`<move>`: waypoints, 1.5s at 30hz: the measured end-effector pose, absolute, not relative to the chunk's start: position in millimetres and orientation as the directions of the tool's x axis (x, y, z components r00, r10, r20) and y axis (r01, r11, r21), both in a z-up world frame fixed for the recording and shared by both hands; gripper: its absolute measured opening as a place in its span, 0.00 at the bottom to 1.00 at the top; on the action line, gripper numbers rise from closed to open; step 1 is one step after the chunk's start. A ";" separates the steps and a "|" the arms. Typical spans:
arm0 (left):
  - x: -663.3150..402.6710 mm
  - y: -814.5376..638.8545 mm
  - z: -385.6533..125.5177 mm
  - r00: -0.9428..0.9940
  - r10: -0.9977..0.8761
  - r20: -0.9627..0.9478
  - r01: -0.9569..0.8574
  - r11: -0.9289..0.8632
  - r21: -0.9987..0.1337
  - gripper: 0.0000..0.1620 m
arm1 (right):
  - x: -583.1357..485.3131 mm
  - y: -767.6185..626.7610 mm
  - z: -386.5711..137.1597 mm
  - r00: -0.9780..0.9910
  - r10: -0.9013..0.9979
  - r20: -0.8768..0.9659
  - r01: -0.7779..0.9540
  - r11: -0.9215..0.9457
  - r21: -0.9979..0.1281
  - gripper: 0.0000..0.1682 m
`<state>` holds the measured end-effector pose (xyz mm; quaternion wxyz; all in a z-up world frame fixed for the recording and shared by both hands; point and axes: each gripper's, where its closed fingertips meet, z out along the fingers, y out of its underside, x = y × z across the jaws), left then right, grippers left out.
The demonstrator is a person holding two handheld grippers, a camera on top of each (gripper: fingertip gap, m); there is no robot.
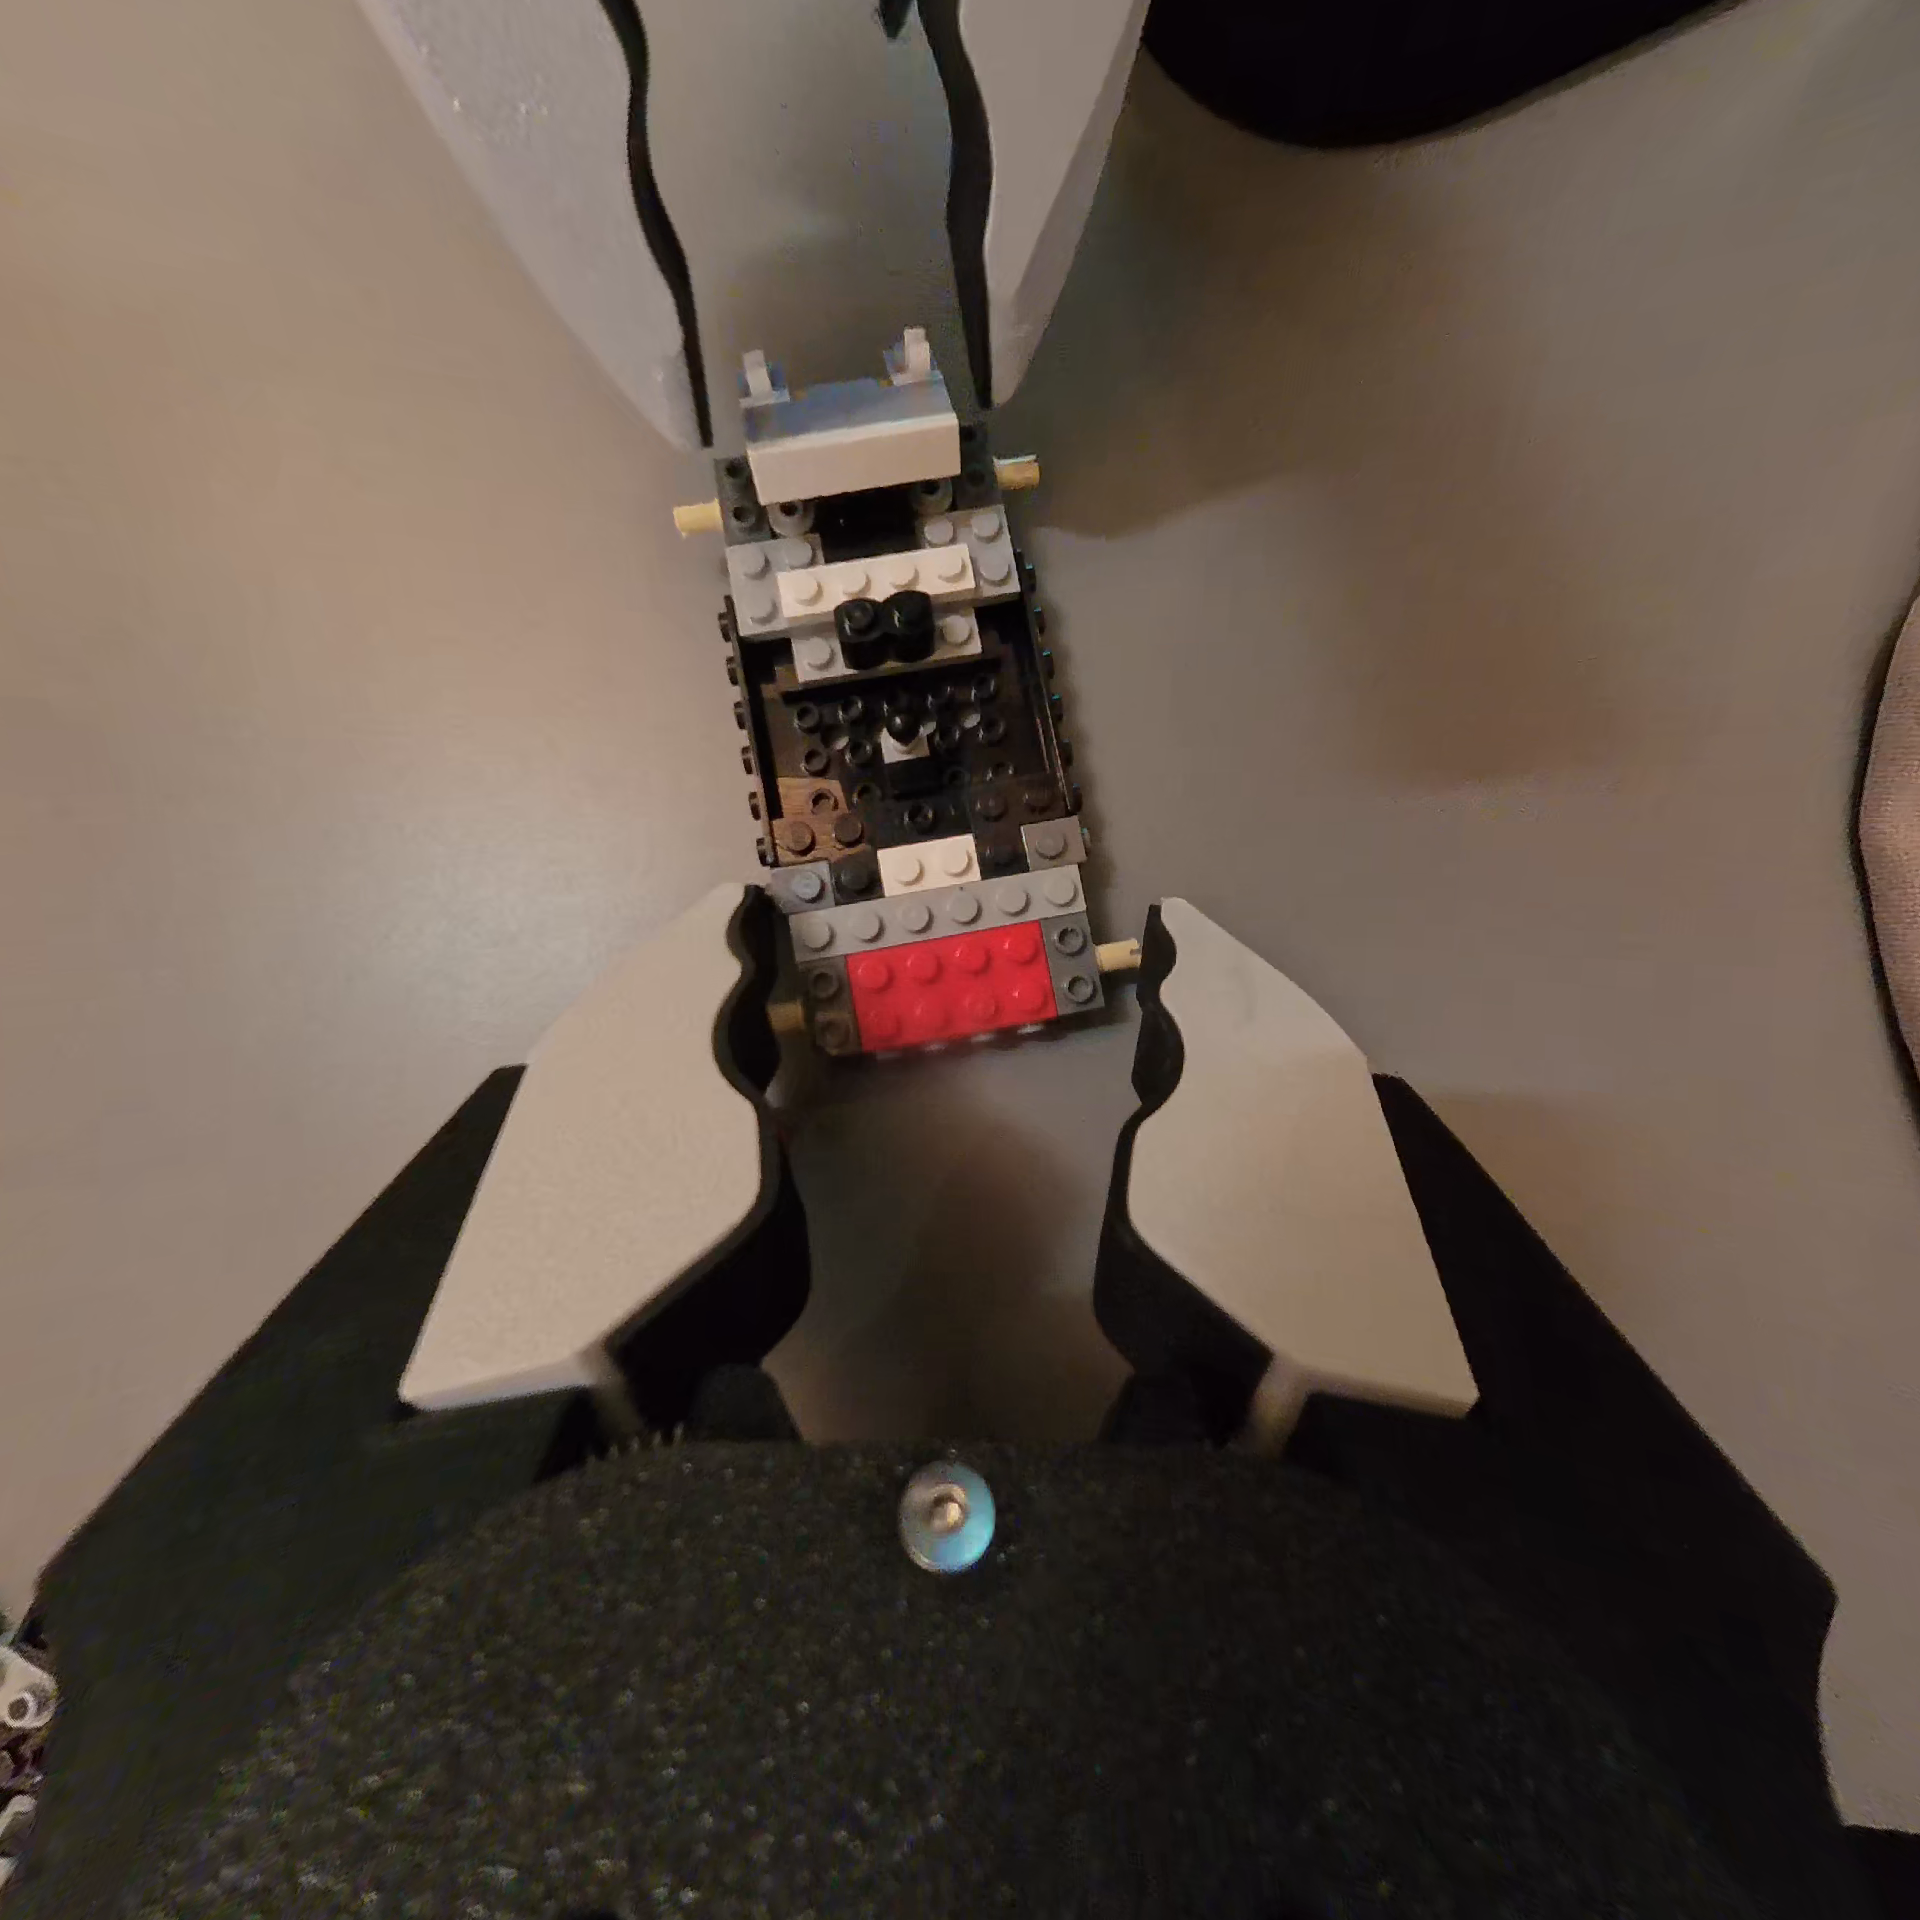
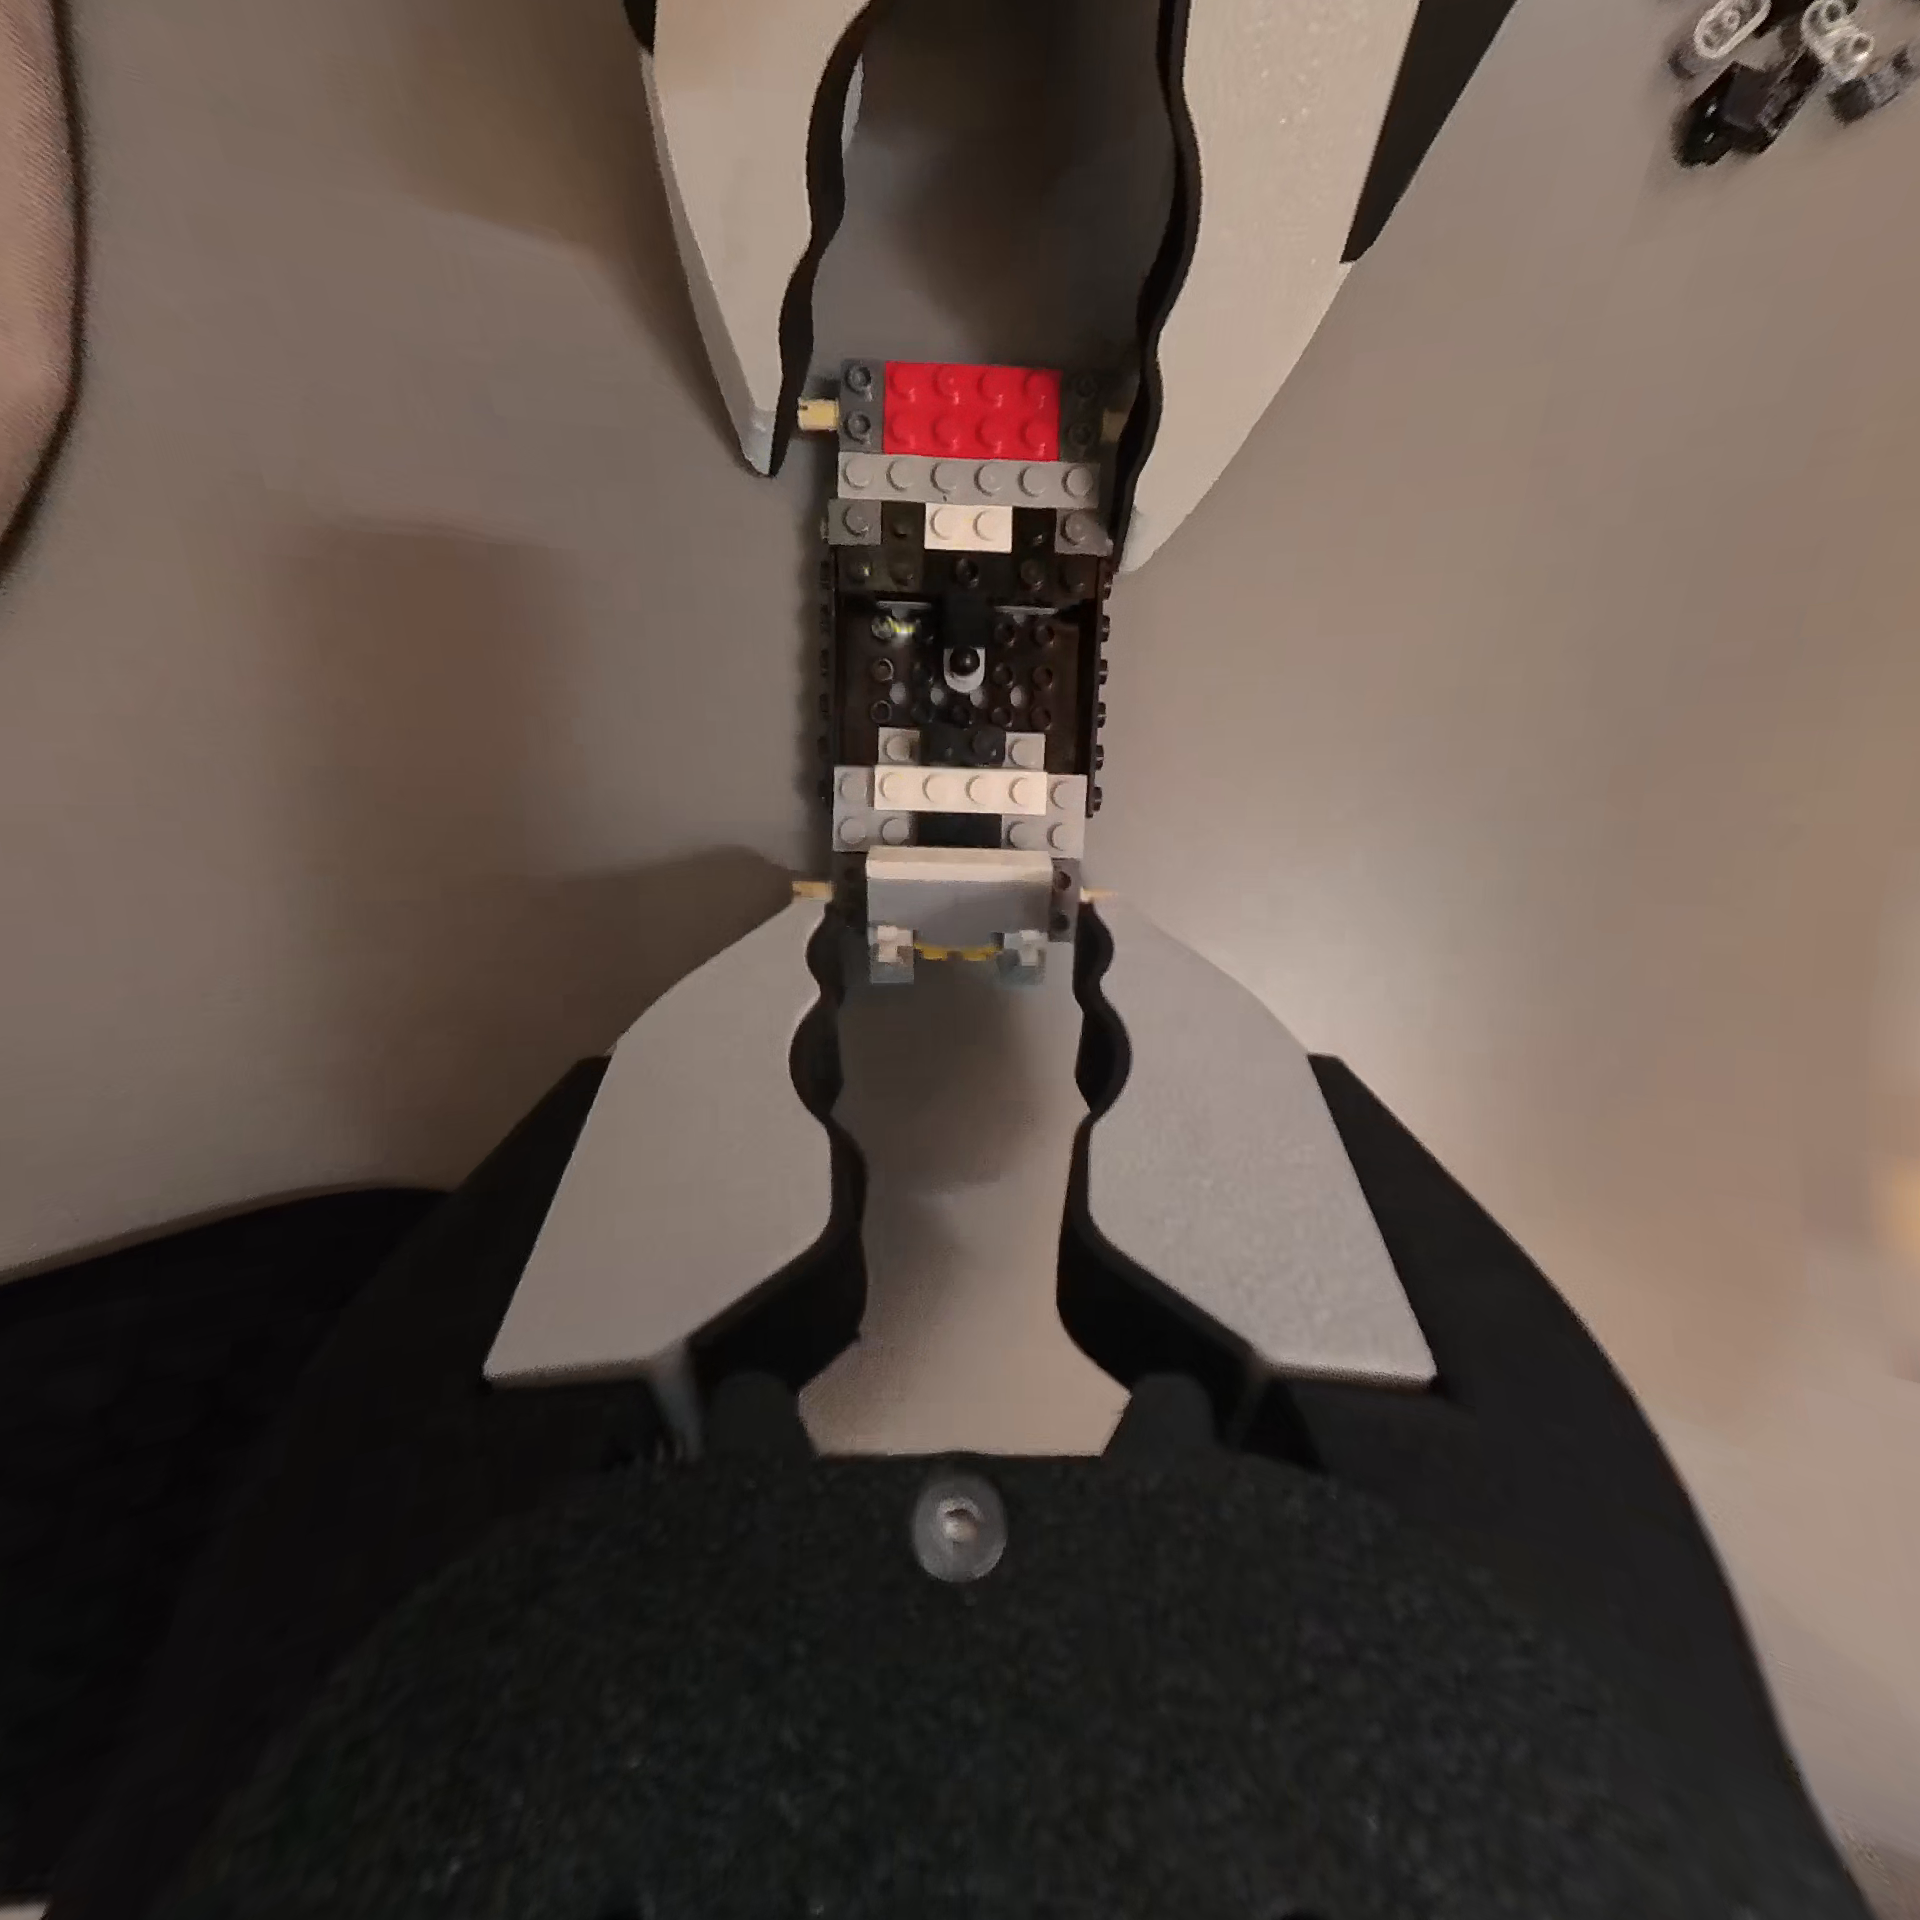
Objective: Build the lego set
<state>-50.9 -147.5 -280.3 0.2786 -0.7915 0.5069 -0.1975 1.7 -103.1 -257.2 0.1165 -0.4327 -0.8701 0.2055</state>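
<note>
The lego model [image 1: 904, 727], a long, narrow, half-built vehicle of grey, black and white bricks, lies flat on a plain pale tabletop [image 1: 312, 623] between two hand-held grippers that face each other. Its long axis runs straight from one gripper to the other. The end capped by a red brick [image 1: 951, 987] points at the left gripper [image 1: 951, 971]; the opposite end, with a smooth grey sloped piece [image 2: 951, 883], points at the right gripper [image 2: 951, 935]. The left gripper's fingers are spread wider than the model: one finger touches or nearly touches the red end's side, while the other stands just clear, near a small tan axle pin [image 1: 1117, 951], so they are released, gripping nothing. The right gripper's fingers bracket the sloped end closely, pads against or just beside its sides; whether they actually pinch it cannot be told. Both grippers sit equally near their own ends. A small heap of loose pieces [image 2: 1766, 73] lies well apart, at the tabletop's far corner.
</note>
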 end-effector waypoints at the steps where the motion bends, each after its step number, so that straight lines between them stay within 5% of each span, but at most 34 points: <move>1: -50.9 -147.4 -280.2 0.408 -0.913 0.030 -0.692 -0.331 -0.641 0.41 | 0.7 -105.1 -256.6 -0.594 0.804 0.016 0.698 0.525 -0.487 0.24; 24: -51.1 -146.2 -280.1 0.374 -0.927 0.014 -0.694 -0.289 -0.659 0.41 | 10.2 -95.3 -247.5 -0.553 0.831 0.059 0.745 0.525 -0.410 0.19; 40: -51.0 -145.4 -280.4 0.369 -0.929 0.020 -0.684 -0.286 -0.671 0.41 | 2.7 -105.2 -258.1 -0.636 0.769 0.064 0.765 0.639 -0.081 0.19; 45: -51.6 -145.8 -280.6 0.369 -0.929 0.022 -0.681 -0.286 -0.674 0.41 | 1.4 -105.6 -258.5 -0.610 0.789 0.065 0.784 0.614 -0.096 0.19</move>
